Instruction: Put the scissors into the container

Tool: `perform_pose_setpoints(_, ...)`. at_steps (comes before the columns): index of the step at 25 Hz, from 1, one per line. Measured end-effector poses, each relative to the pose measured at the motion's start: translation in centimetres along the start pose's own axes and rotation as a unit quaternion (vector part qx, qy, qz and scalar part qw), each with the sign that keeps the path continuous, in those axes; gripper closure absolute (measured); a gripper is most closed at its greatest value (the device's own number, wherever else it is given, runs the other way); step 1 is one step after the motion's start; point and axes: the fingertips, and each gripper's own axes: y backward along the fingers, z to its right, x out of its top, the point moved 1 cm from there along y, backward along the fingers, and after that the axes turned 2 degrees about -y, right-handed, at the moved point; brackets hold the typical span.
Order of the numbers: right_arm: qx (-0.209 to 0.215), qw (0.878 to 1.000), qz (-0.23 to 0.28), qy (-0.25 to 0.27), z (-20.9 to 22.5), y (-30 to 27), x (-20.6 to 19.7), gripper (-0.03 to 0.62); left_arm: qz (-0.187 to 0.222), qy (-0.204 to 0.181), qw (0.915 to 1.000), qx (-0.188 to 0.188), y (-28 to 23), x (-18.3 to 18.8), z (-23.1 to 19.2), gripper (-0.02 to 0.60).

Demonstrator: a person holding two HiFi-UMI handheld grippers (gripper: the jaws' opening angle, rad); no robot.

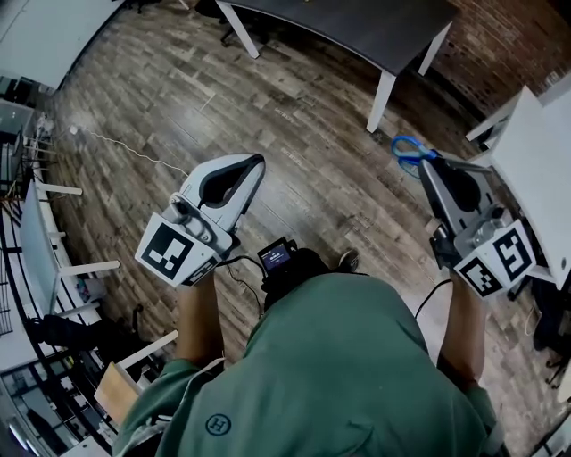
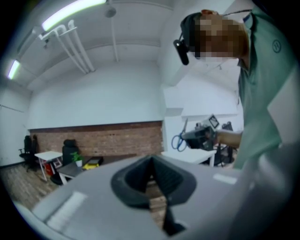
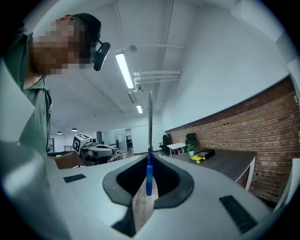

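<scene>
Right gripper (image 1: 430,163): jaws clamped on scissors (image 1: 410,156); blue handle loops show in head view only, its own view gives the blade edge-on. Left gripper (image 2: 152,164): jaws together, nothing between

I count two claws from here, the left claw (image 1: 257,162) and the right claw (image 1: 428,164). There is one pair of scissors (image 1: 408,150) and two tables: one dark table (image 1: 357,27) and one white table (image 1: 542,156).
</scene>
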Motion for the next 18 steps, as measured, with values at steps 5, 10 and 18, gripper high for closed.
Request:
perform_pose_setpoints(5,0.0,1.0,-0.012,-0.006,2.2,-3.5,-0.1,0.553,0.003,0.002,1.0,0.003,-1.5,-0.3,-3.7,0.581)
perform_pose_setpoints(10,-0.016,1.0,-0.014,0.005,3.1,-8.3,0.7,0.553,0.02,0.007,0.9998,-0.006,-2.1,-1.5,-9.1,0.581)
perform_pose_setpoints(18,-0.046,0.999,-0.014,0.02,4.7,-17.3,2.5,0.553,0.057,0.017,0.9977,-0.032,-3.6,-2.1,-19.0,0.581)
